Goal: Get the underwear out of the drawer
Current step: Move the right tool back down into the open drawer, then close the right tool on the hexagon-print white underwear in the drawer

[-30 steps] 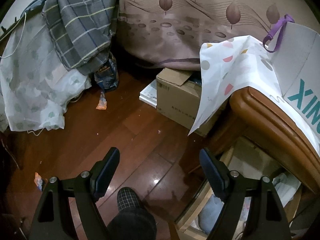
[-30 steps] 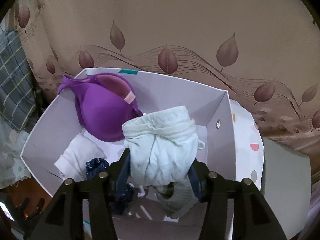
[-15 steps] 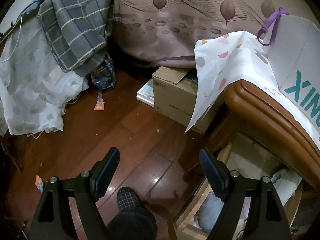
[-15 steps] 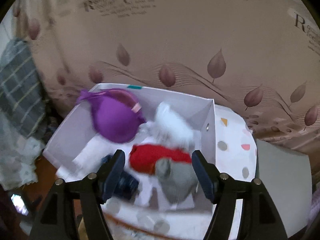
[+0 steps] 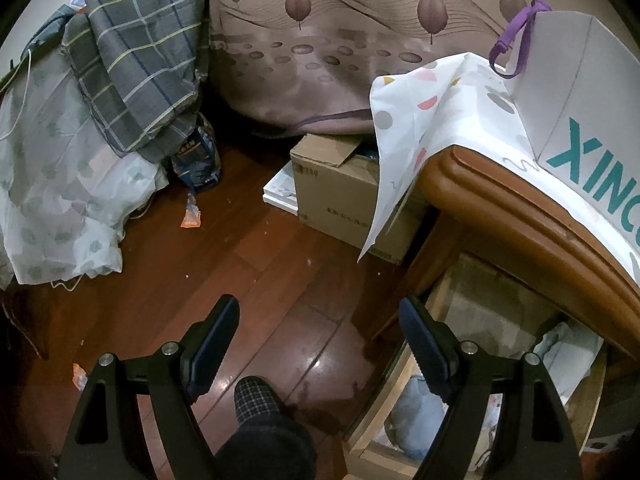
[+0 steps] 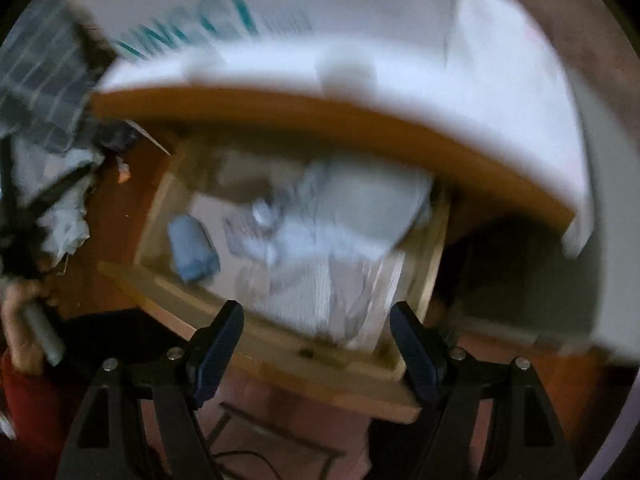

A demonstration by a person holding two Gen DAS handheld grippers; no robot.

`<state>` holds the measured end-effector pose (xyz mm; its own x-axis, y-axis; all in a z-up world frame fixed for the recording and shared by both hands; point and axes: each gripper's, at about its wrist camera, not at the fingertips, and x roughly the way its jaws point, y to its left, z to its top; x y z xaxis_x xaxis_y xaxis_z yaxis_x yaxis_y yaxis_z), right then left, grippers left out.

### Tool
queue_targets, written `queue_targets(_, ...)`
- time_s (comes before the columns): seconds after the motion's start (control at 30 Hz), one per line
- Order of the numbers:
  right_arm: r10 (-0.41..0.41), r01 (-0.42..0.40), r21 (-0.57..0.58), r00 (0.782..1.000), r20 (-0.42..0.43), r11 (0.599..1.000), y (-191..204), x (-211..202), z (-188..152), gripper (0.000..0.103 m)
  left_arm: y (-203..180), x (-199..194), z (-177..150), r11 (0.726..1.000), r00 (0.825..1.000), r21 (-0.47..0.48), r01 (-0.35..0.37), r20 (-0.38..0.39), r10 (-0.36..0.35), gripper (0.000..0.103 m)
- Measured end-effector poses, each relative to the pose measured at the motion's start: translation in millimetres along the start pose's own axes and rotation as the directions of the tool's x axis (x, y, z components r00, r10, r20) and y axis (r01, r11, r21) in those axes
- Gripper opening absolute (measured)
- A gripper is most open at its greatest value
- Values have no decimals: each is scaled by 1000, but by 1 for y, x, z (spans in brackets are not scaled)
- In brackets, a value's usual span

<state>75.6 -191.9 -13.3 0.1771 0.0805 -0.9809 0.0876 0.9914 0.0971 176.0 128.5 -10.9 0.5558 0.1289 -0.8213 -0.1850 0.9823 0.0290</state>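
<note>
Underwear, a pale blue rolled piece, lies at the left side of the open wooden drawer, beside a blurred heap of white and grey cloth. Right gripper points steeply down above the drawer's front edge; its fingers have just been opening and stand wide apart with nothing between them. Left gripper hangs over the dark wooden floor, fingers spread and empty, a checked slipper below them. On the cabinet's tabletop sits a white box with a purple strap over its rim.
</note>
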Motion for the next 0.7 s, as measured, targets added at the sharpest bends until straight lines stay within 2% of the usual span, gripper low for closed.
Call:
queue_targets(0.13,10,-3,77,996,-89,997,-5,46,6,78,0,0,1,1000,1000,1,7,-5,-7,80)
queue_targets(0.27,16,0,92,985,-173,996,0,85,16,79,1,3,1,1000,1000,-3,14,-20,-14,80)
queue_targets(0.4,-52,62,34,971,-233,998,11,119,19,80,1,3,1,1000,1000,-6,20,-21,-20,80)
queue_targets(0.57,-58,80,60,952,-301,995,11,147,22,80,0,5,2,1000,999,4,20,-25,-20,80)
queue_targets(0.7,-81,91,13,936,-343,996,12,161,29,80,-1,6,2,1000,999,4,20,-27,-20,80)
